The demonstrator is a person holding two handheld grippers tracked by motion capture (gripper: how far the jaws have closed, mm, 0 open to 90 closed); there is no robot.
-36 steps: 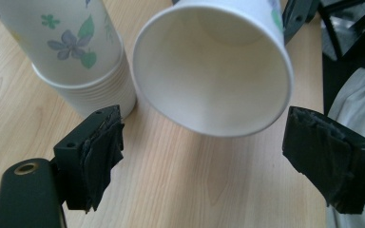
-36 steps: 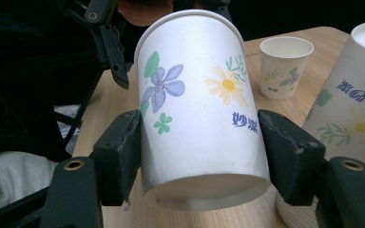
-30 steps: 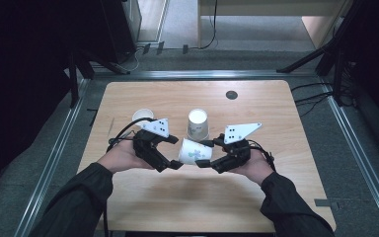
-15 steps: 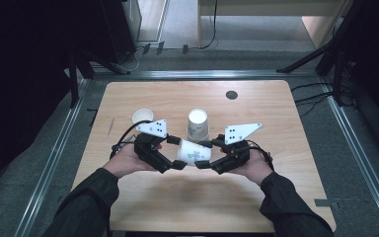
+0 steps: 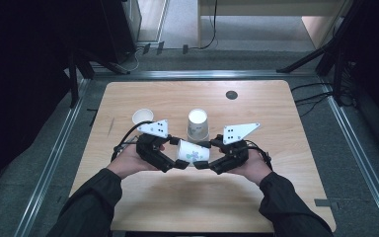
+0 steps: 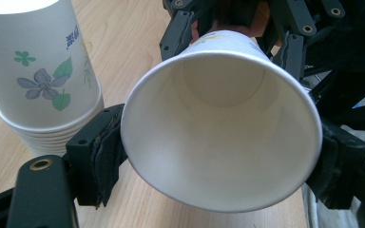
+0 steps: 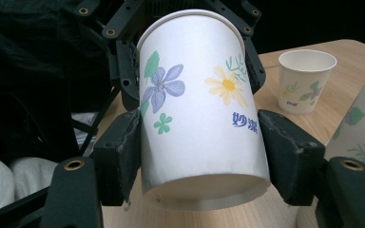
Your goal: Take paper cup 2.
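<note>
A white paper cup (image 5: 193,153) with a flower print lies on its side just above the table, held between both grippers. My left gripper (image 5: 178,153) has just been closing, and its pads (image 6: 105,151) now press the open rim of the cup (image 6: 218,123) from both sides. My right gripper (image 5: 205,156) is shut on the base end, and its pads (image 7: 123,152) squeeze the cup (image 7: 199,104) near the bottom. In the right gripper view, the left gripper's jaws stand behind the cup at its rim.
A stack of upside-down paper cups (image 5: 198,124) stands just behind the grippers, also close on the left in the left gripper view (image 6: 43,80). A single upright cup (image 5: 142,117) sits farther left. A black disc (image 5: 231,95) lies near the table's far edge.
The left gripper's jaws have closed in from wide open onto the cup's rim. The right gripper and the cup have stayed where they were.
</note>
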